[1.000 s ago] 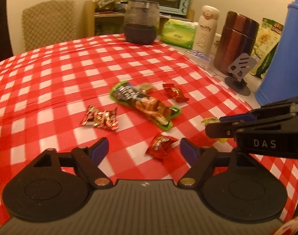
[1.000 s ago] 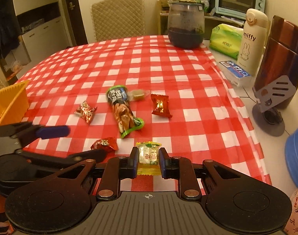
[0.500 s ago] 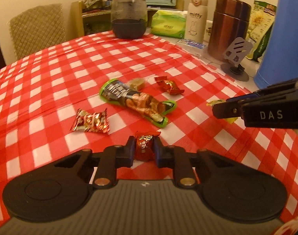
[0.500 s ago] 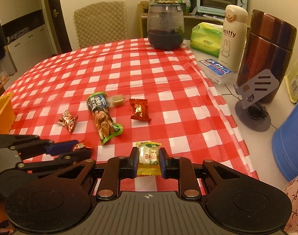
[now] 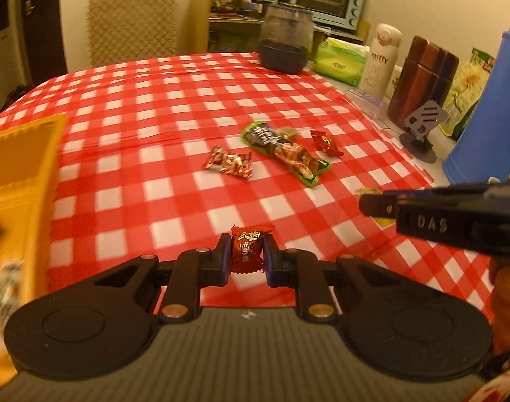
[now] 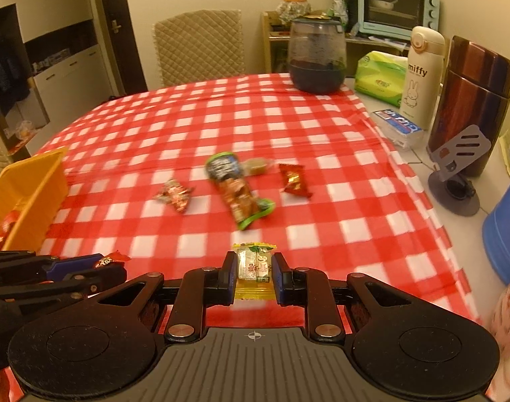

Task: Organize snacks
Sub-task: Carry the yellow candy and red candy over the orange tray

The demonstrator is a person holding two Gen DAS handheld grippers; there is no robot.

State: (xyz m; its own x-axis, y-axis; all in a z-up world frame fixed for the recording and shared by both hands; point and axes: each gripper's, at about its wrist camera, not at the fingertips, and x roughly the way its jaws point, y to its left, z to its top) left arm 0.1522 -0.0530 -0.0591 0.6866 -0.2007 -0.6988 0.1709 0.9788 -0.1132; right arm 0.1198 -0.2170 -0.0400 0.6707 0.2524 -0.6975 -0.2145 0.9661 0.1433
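Note:
My left gripper (image 5: 246, 253) is shut on a red wrapped candy (image 5: 247, 249), lifted above the checked cloth. My right gripper (image 6: 254, 269) is shut on a yellow-green wrapped candy (image 6: 255, 264). On the cloth lie a long green-edged snack pack (image 5: 286, 154), a shiny red-silver candy (image 5: 228, 162), a small red candy (image 5: 325, 143) and a small tan sweet (image 5: 287, 131). An orange basket (image 5: 20, 154) stands at the left with some wrapped snacks in it. In the right wrist view the left gripper (image 6: 97, 264) shows at lower left with its red candy (image 6: 109, 259).
Along the right edge stand a dark glass jar (image 5: 285, 42), a green tissue pack (image 5: 340, 57), a white bottle (image 5: 380, 57), a brown flask (image 5: 422, 83), a grey phone stand (image 5: 420, 130) and a blue jug (image 5: 489, 107). A chair (image 5: 132, 23) stands behind the table.
The left gripper closed on the red candy, lifted it and swung left so the orange basket came into view. The right gripper kept its yellow candy and drew back and up a little.

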